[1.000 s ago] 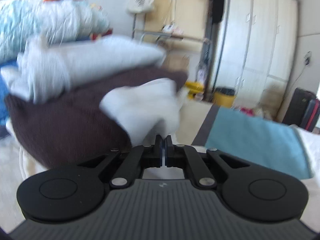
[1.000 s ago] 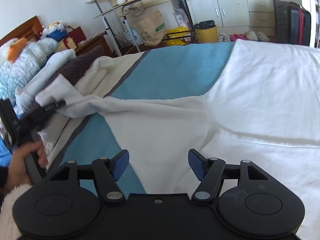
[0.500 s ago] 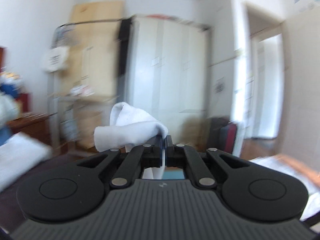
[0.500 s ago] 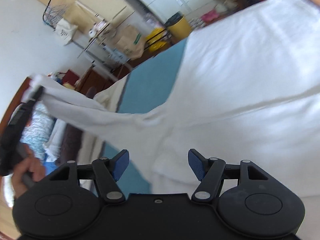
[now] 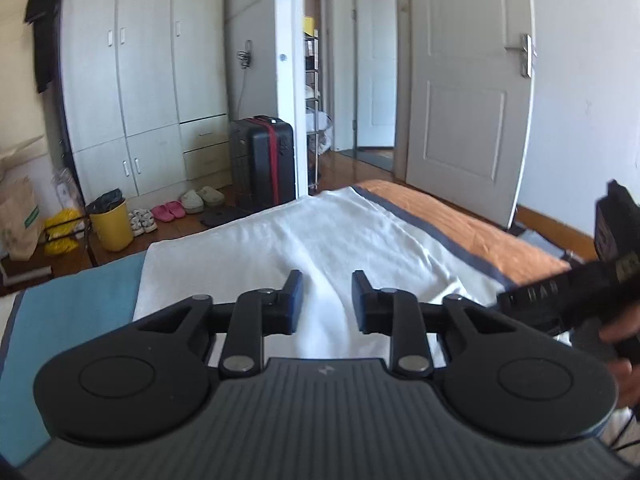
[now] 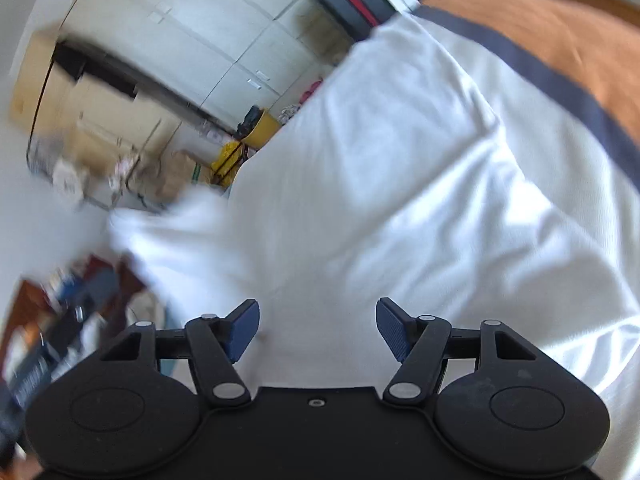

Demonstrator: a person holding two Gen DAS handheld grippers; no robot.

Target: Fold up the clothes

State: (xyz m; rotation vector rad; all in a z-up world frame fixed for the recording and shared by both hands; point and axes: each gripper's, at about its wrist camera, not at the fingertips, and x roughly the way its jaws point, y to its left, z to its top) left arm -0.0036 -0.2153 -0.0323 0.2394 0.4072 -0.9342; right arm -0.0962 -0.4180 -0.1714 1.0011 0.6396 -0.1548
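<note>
Thing to fold: a white garment (image 5: 340, 248) is seen spread on the bed (image 5: 480, 236). It looks like a soft top, but the kind cannot be told for sure.
Where it lies: it is laid over the middle of the bed, with a blue stripe of bedding (image 5: 76, 312) on one side and an orange stripe with a dark band on the other.
How it will handle: it is judged to be light, soft and floppy. It will bend and sag when lifted. It is not thought to be slippery or easy to break.
Where to hold it: an edge or a corner is best pinched, so that one layer can be pulled over flat. A bunched part (image 6: 168, 236) is seen at the left in the right wrist view, but it is blurred.
Left gripper (image 5: 326, 300): its jaws are being opened. Nothing is seen between them. It is let go and is held over the white cloth.
Right gripper (image 6: 318, 330): its jaws are spread wide. Nothing is pinched. It is pointed down at the cloth, and whether the cloth is touched cannot be told.
Other things: a black suitcase (image 5: 262, 160) and a yellow bin (image 5: 112, 226) are seen on the floor.
</note>
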